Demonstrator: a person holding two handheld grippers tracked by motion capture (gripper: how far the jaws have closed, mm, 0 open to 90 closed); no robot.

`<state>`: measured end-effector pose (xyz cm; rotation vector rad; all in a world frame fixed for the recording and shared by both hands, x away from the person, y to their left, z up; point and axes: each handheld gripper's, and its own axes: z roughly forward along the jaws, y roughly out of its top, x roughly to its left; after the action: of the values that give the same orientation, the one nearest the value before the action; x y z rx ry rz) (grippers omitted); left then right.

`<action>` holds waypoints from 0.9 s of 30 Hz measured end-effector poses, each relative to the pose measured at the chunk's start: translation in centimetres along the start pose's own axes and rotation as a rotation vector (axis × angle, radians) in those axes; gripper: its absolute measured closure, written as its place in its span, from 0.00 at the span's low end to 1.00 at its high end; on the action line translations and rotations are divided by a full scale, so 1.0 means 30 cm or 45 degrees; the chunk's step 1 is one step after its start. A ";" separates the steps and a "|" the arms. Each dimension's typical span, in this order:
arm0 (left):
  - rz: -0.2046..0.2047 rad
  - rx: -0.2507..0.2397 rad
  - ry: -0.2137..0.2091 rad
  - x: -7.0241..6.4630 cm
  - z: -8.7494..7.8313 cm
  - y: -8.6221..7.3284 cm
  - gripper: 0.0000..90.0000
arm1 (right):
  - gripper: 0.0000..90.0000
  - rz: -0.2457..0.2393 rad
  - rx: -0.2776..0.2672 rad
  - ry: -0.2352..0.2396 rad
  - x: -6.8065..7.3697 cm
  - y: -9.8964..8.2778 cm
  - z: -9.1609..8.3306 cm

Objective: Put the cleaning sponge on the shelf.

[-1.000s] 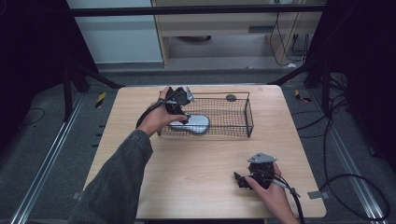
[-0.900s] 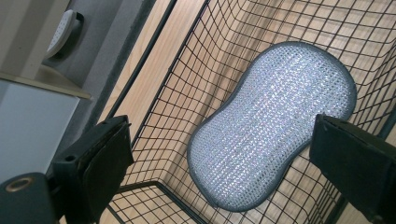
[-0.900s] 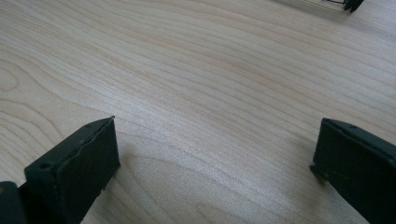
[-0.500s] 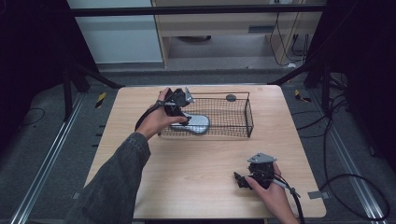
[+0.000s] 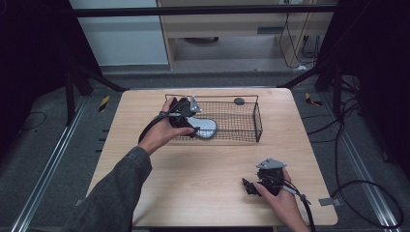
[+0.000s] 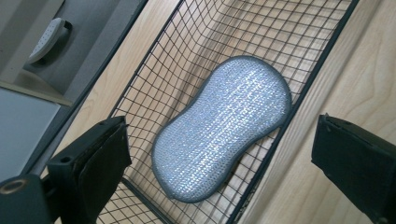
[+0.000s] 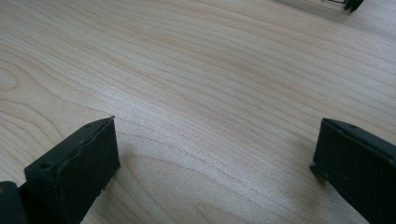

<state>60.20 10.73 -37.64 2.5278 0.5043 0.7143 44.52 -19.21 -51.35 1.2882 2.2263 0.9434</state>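
No legible text, labels, brand marks, numbers or signs in any of the three views. The yellow-and-black striped pieces on the floor to either side of the table are hazard markings only and carry no lettering.
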 end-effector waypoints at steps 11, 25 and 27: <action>-0.034 -0.036 -0.020 -0.058 -0.033 0.001 0.04 | 0.01 -0.001 0.000 -0.003 0.000 0.000 0.000; -0.075 -0.071 -0.042 -0.168 -0.092 -0.015 0.04 | 0.01 0.000 0.001 -0.005 0.000 -0.001 -0.001; -0.079 -0.075 -0.041 -0.173 -0.097 -0.019 0.04 | 0.01 0.000 0.001 -0.005 0.000 -0.001 -0.001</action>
<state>54.28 9.79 -37.78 2.4540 0.5399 0.6556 44.49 -19.21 -51.35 1.2895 2.2238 0.9391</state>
